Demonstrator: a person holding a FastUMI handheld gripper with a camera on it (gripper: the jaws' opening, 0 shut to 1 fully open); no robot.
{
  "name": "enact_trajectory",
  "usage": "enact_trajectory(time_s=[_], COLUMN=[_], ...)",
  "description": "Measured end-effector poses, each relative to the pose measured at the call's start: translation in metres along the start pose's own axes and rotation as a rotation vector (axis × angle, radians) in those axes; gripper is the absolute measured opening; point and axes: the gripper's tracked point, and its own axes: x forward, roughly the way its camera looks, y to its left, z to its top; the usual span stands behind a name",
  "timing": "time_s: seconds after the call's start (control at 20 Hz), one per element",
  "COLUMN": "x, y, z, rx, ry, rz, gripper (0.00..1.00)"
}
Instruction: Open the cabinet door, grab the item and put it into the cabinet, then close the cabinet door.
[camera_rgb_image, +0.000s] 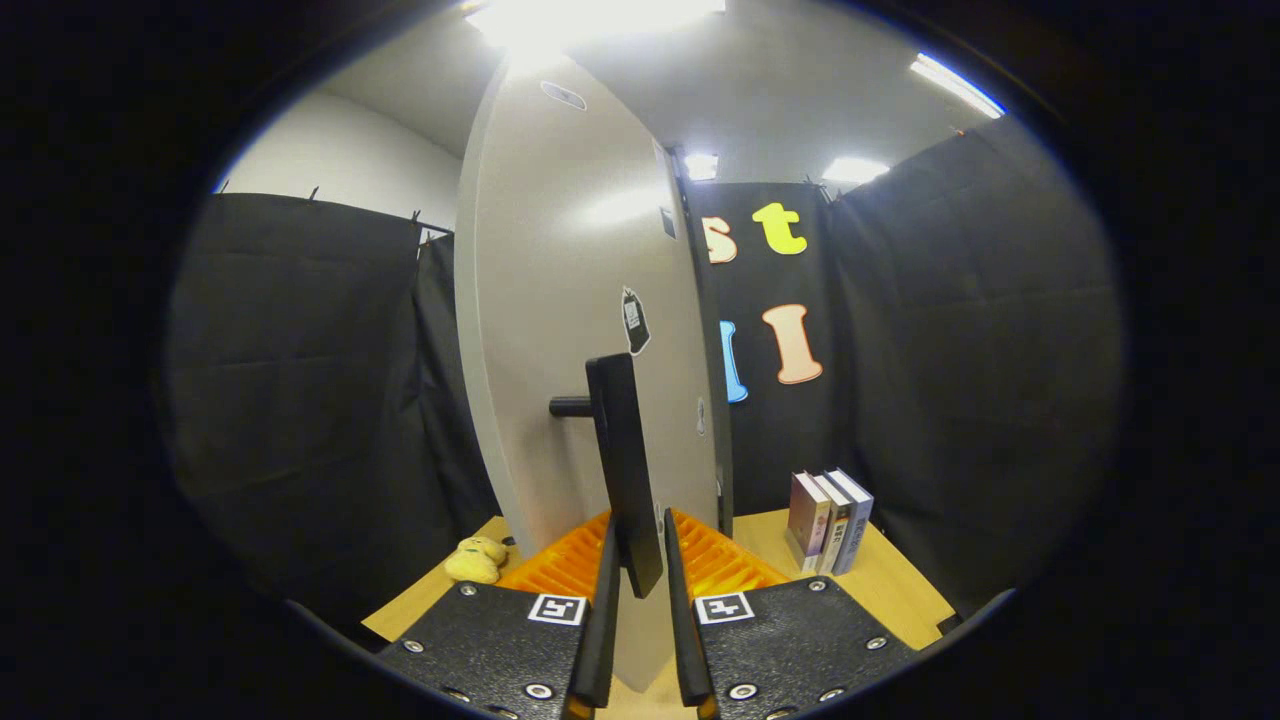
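Pale wood makes the table (900, 590) across the lower part of the frame. On it, lower right of centre, three books (828, 522) stand upright side by side, near the black cloth wall (980, 350). At lower left, by the table's near corner, lies a small yellow soft toy (476, 560), well apart from the books and just left of the fingers.

The cabinet door (570, 300) fills the middle of the frame, a light grey, smooth panel seen at a slant, its edge running from top centre down to the table. A small dark tag (635, 321) hangs on its face. From the door a short dark peg sticks out and carries a long, flat, dark handle (622, 460), upright and a little tilted, its lower end reaching down between the fingers.

The gripper (640, 570), at bottom centre, has its fingers (604, 600) close on either side of the handle's lower end, with a slim gap showing at each side; whether they press on it I cannot tell.
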Motion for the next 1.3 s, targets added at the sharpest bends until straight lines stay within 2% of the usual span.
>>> enact_trajectory(time_s=[0.25, 0.35, 0.65, 0.7, 0.75, 0.85, 0.95, 1.1, 1.2, 1.3], x=[-0.002, -0.005, -0.022, -0.024, -0.023, -0.020, -0.019, -0.013, -0.013, -0.012], y=[-0.026, -0.037, -0.069, -0.071, -0.064, -0.052, -0.047, -0.035, -0.028, -0.017], z=[0.004, 0.006, 0.027, 0.030, 0.031, 0.032, 0.033, 0.029, 0.027, 0.020], rx=[-0.048, -0.072, -0.144, -0.142, -0.126, -0.111, -0.119, -0.104, -0.083, -0.069], ry=[-0.026, -0.044, -0.148, -0.166, -0.181, -0.204, -0.231, -0.239, -0.225, -0.208], rz=[-0.107, -0.146, -0.264, -0.280, -0.253, -0.213, -0.199, -0.173, -0.144, -0.117], gripper=[0.23, 0.18, 0.18, 0.18, 0.18, 0.30, 0.47, 0.85, 0.92, 0.93])
